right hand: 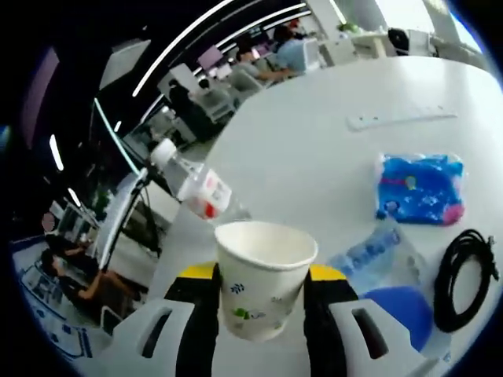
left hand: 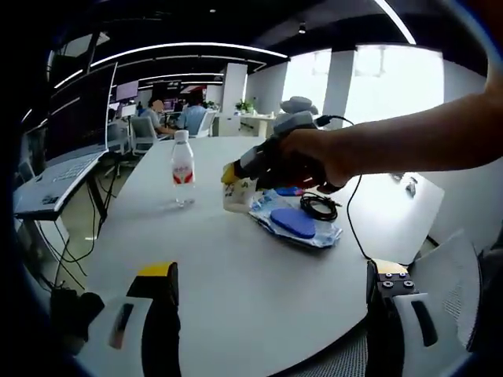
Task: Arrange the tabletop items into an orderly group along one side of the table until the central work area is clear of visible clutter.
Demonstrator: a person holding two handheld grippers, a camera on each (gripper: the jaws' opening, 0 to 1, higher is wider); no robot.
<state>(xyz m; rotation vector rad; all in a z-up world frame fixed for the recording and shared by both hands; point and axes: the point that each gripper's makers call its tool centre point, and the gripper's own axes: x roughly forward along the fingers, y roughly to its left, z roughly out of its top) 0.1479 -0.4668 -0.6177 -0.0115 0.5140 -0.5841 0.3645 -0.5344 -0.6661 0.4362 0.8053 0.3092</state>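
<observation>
It was an open office with long ceiling lights, desks and seated people at the back, and a big white table [left hand: 236, 275] took up the middle of both views. In the left gripper view the left gripper [left hand: 271, 314] sat at the bottom of the frame, jaws spread wide with only tabletop between them. Near the centre a hand [left hand: 314, 157] held the right gripper [left hand: 230, 174] over a paper cup [left hand: 238, 195]. A water bottle [left hand: 182, 169] stood upright just left of it, and a blue packet [left hand: 295, 222] and a coiled black cable [left hand: 318, 206] lay to the right. In the right gripper view the right gripper [right hand: 262, 294] pinched the cup [right hand: 262, 275] at the lower centre, one jaw on each side. The bottle [right hand: 195, 182] appeared tilted at upper left, a blue pouch [right hand: 419, 188] lay at right, and the cable [right hand: 464, 275] at lower right.
</observation>
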